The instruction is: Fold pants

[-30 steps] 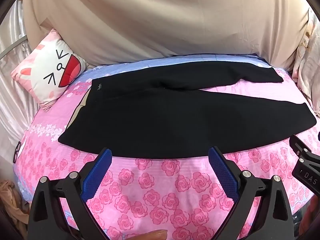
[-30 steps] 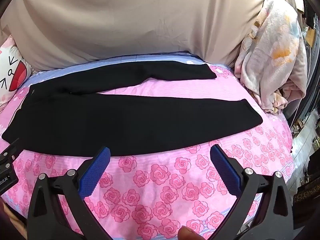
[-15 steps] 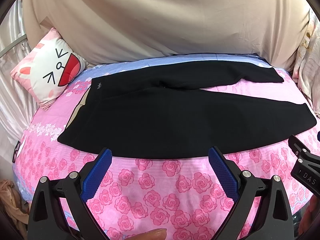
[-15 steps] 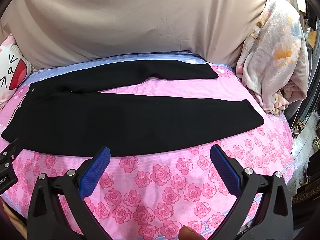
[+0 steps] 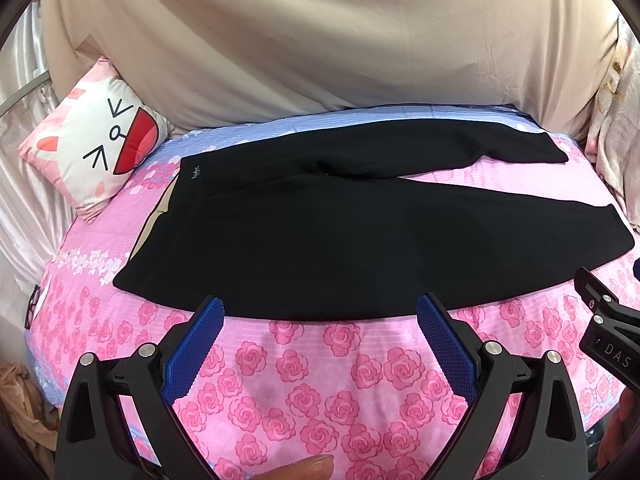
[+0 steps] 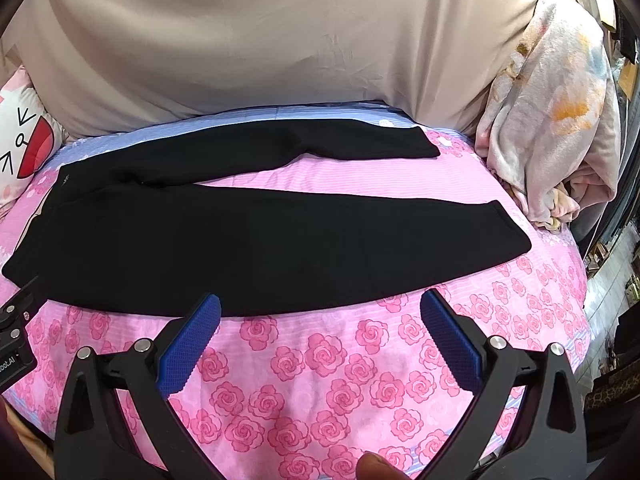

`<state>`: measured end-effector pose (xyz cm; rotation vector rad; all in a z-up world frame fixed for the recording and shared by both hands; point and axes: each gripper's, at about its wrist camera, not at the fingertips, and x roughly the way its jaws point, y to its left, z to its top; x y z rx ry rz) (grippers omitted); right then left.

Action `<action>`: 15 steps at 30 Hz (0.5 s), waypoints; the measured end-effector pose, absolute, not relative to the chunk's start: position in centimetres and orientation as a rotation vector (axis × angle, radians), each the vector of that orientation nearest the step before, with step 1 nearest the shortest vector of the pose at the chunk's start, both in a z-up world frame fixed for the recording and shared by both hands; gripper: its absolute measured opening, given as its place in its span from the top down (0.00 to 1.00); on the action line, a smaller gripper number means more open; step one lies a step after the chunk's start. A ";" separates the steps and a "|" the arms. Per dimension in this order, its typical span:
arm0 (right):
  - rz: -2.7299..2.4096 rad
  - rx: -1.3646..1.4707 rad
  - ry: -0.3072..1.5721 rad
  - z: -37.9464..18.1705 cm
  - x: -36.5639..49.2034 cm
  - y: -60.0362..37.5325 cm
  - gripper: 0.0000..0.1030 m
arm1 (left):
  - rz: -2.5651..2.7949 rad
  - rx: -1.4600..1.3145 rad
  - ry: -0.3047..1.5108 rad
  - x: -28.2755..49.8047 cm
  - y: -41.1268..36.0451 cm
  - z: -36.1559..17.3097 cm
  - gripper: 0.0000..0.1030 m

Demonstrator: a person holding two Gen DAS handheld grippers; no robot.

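Pants: black pants [image 5: 332,236] lay spread flat on the rose-print bedspread [image 5: 360,376], waistband toward the cat-face pillow [image 5: 96,140], the two legs splayed apart toward the crumpled blanket [image 6: 552,120].
Near leg: it [image 6: 320,240] ran across the bed closest to me and the grippers; its long edge lay just beyond both sets of fingertips.
Far leg: it [image 6: 320,144] angled away toward the beige sheet [image 6: 260,40] hung behind the bed.
Left gripper: the left gripper [image 5: 320,332] hovered over the bedspread near the waist end, blue pads wide apart, holding nothing.
Right gripper: the right gripper [image 6: 320,328] hung near the middle of the near leg, likewise spread and empty.
Step in hand: as I judged it, no fold was yet made; the first one would lay one leg over the other.
Doing it well: each claw should pinch the near edge through both layers, one by the waistband and one farther toward the cuff, then lift together and carry it across evenly so that seams and cuffs meet.
Risk: grabbing only the top layer, or catching the bedspread, would drag wrinkles in.
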<state>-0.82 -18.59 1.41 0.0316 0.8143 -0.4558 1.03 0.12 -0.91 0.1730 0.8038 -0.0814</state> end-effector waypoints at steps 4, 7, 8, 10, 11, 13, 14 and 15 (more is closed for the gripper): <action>-0.455 0.033 0.815 1.3 -0.7 -18.6 0.05 | -0.082 0.178 0.805 1.1 0.0 -0.9 0.08; -0.454 0.033 0.816 1.3 -0.7 -18.7 0.05 | -0.081 0.179 0.806 1.1 0.0 -0.9 0.08; -0.455 0.033 0.816 1.3 -0.8 -18.6 0.05 | -0.081 0.179 0.806 1.1 0.0 -1.0 0.08; -0.454 0.033 0.817 1.3 -0.7 -18.7 0.05 | -0.081 0.179 0.806 1.1 0.0 -0.9 0.08; -0.456 0.034 0.817 1.3 -0.7 -18.7 0.05 | -0.082 0.179 0.806 1.1 0.0 -0.9 0.08; -0.456 0.035 0.817 1.2 -0.7 -18.8 0.05 | -0.082 0.179 0.806 1.1 0.0 -0.9 0.08; -0.457 0.038 0.817 1.2 -0.7 -18.8 0.05 | -0.083 0.180 0.807 1.2 -0.1 -0.9 0.08; -0.457 0.038 0.819 1.1 -0.6 -19.0 0.05 | -0.082 0.180 0.807 1.2 -0.1 -0.9 0.08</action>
